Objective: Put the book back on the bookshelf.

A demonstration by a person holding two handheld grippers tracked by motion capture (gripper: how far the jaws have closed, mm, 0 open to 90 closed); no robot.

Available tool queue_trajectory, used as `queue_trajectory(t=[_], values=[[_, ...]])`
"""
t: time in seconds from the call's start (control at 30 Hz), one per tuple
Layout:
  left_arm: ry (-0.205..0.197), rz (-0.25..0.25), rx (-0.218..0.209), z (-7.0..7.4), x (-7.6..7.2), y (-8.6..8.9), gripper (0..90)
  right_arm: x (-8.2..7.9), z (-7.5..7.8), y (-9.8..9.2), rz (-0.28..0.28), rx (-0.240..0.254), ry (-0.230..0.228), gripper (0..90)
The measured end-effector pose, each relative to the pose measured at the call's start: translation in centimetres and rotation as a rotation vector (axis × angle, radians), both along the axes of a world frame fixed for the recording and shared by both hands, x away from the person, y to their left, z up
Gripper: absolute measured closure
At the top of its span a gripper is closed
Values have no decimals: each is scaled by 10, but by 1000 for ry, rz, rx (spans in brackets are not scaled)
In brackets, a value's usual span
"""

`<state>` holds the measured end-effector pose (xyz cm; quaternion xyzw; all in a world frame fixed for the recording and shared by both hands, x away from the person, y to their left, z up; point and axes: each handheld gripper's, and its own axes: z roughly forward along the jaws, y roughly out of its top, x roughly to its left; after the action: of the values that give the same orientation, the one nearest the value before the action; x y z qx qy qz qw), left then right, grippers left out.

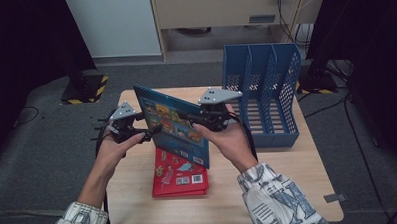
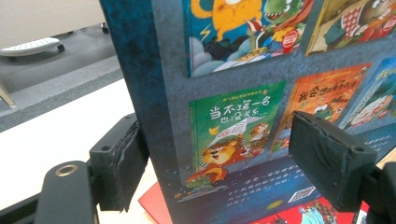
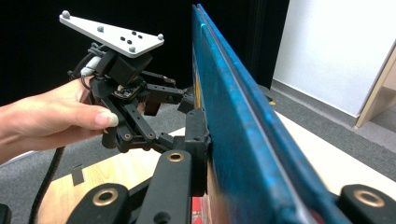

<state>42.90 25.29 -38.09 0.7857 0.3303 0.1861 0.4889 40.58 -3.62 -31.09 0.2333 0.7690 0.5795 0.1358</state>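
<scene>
I see the blue book (image 1: 173, 124), a thin hardcover with a matte, mottled dark-blue cover printed with small picture panels, standing upright on edge above the counter (image 1: 289, 179), between my two claws. The right claw (image 1: 199, 123) is clenched on the book: in the right gripper view its black jaws sit on either side of the board edge (image 3: 243, 130), pads pressed flat against both faces. The left claw (image 1: 149, 132) straddles the book's other edge. In the left gripper view one ribbed black pad (image 2: 122, 163) sits close against the spine side, while the other pad (image 2: 329, 156) stands off from the printed face, so I judge this claw released, not pressing. Each claw carries a flat grey three-cornered plate with rounded studs. Below the blue book lies a red book (image 1: 181, 176), flat on the counter, glossy, with small square prints and a barcode patch. The counter is pale wood-grain laminate, rectangular, with smooth edges. At its far right stands a blue rack (image 1: 266, 89) of rigid plastic, three upright slots divided by perforated walls, with a slatted base. The person's sleeves (image 1: 274, 199) are of patterned white cloth.
</scene>
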Motion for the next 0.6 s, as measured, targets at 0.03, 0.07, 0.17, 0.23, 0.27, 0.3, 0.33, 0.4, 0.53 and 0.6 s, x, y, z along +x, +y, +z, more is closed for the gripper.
queue_trajectory(t=[0.03, 0.07, 0.17, 0.23, 0.27, 0.3, 0.33, 0.4, 0.53, 0.6], values=[[1, 0, -2, 0, 0, 0, 203, 0, 0, 0, 3, 1, 2, 805], [2, 1, -7, 0, 0, 0, 202, 0, 0, 0, 6, 3, 2, 810], [19, 17, -38, -4, 1, 2, 154, 1, 1, 0, 3, 7, 2, 820], [23, 30, -31, -8, -1, 5, 146, 1, 1, 0, 2, 11, 3, 821], [24, 39, -27, -11, -2, 7, 133, 2, 2, -1, -4, 15, 3, 822], [29, 54, -16, -17, -3, 12, 129, 2, 2, -1, -8, 19, 3, 822], [29, 54, -16, -17, -3, 12, 126, 3, 3, -2, -11, 22, 4, 822], [40, 70, -5, -23, -5, 17, 123, 3, 4, -3, -15, 25, 3, 823], [64, 111, -1, -37, -9, 27, 111, 5, 9, -5, -35, 42, -5, 824], [71, 122, 5, -44, -11, 31, 91, 6, 12, -6, -47, 48, -6, 824]])
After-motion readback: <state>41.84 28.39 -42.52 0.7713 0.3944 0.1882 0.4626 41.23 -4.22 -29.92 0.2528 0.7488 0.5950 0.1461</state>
